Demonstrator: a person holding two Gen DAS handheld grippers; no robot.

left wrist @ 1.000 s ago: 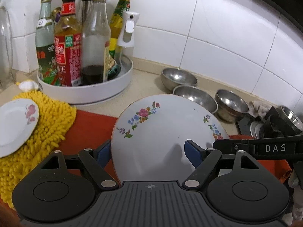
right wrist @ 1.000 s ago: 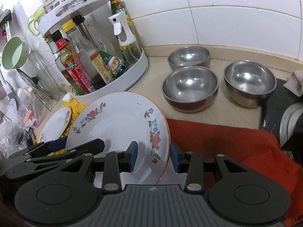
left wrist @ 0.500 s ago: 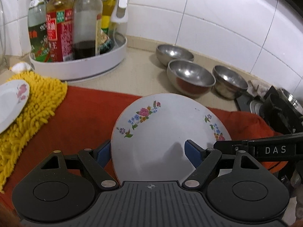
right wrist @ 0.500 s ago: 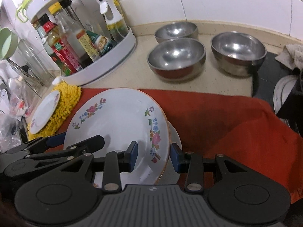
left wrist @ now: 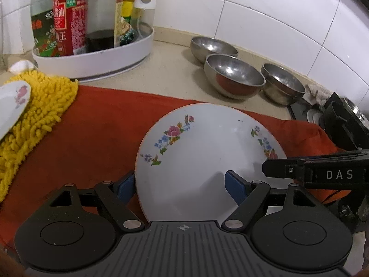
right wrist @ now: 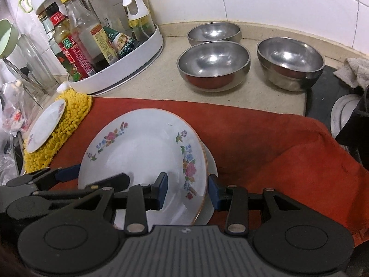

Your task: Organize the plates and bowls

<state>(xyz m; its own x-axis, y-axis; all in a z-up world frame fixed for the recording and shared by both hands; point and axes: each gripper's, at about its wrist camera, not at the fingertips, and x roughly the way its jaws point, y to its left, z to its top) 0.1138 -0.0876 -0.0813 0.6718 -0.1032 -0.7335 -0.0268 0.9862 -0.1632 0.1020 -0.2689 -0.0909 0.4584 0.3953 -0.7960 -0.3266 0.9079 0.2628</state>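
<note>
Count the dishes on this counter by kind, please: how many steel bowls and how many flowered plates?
Steel bowls: 3 (back bowl, middle bowl, right bowl)
Flowered plates: 2 (large plate, small plate)
Total: 5
A white rim shows under the large plate; its pattern is hidden, so it is not counted.

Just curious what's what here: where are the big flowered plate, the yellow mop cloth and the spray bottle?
Big flowered plate (left wrist: 207, 157): left wrist view, bare centre.
Yellow mop cloth (left wrist: 39, 106): left wrist view, shaggy top.
Spray bottle (right wrist: 138, 16): right wrist view, clear body.
</note>
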